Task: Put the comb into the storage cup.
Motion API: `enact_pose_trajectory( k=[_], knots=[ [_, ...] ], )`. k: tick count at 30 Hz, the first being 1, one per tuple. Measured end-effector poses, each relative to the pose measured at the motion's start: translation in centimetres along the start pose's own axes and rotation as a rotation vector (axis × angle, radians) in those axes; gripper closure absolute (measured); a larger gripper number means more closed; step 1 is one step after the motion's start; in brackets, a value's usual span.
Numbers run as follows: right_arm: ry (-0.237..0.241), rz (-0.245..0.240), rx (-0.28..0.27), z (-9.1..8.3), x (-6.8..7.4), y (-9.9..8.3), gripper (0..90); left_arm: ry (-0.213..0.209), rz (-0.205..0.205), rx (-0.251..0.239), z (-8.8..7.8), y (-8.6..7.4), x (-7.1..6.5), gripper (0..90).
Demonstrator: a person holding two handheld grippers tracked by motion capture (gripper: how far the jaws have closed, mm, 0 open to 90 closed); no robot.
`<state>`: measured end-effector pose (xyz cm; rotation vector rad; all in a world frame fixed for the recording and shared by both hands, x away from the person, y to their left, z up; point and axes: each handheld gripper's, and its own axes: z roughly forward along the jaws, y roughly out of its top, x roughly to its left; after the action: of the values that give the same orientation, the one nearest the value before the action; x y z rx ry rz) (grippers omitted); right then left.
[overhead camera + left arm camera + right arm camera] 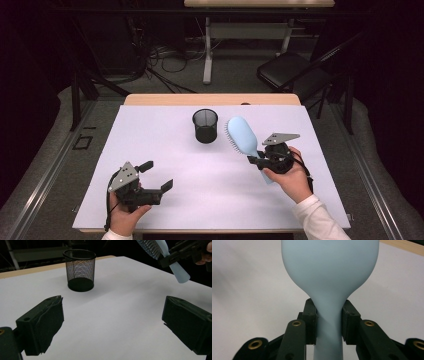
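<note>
A light blue hairbrush (243, 135) is held off the white table by my right gripper (260, 161), which is shut on its handle near the neck. In the right gripper view both pads (312, 322) press the handle of the hairbrush (329, 277), whose smooth back faces the camera. The hairbrush (160, 250) has its bristles turned toward the left in the left gripper view, beside the right gripper (175, 257). A black mesh cup (205, 125) stands upright at the table's middle back, also the mesh cup (80, 269). My left gripper (156, 175) rests open near the front left, nothing between its fingers (40, 327).
A white sheet (165, 200) covers the table, with a wooden edge (210, 99) at the back. Behind the table are a dark chair (292, 72), a desk frame (207, 50) and cables on the floor.
</note>
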<state>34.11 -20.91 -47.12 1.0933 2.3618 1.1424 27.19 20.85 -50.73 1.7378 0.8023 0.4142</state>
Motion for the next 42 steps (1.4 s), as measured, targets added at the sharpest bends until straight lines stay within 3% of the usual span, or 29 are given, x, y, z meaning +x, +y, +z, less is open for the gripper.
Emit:
enact_pose_trajectory(
  k=[12, 20, 35, 42],
  knots=[
    [0.034, 0.005, -0.059, 0.7, 0.7, 1.4, 69.4, -0.001, 0.003, -0.001, -0.1, 0.0, 0.0, 3.9],
    [0.036, -0.025, -0.099, 1.4, 1.8, 2.3, 69.4, 0.000, -0.001, -0.004, -0.1, 0.0, 0.1, 3.9],
    [0.074, -0.032, -0.180, 1.4, 2.6, 1.5, 69.4, -0.012, -0.023, -0.009, 0.0, 0.2, 0.0, 3.9],
    [0.077, -0.078, -0.216, 1.2, 3.5, 1.3, 69.4, -0.053, -0.041, -0.007, 0.3, 1.3, 0.0, 4.0]
  ],
)
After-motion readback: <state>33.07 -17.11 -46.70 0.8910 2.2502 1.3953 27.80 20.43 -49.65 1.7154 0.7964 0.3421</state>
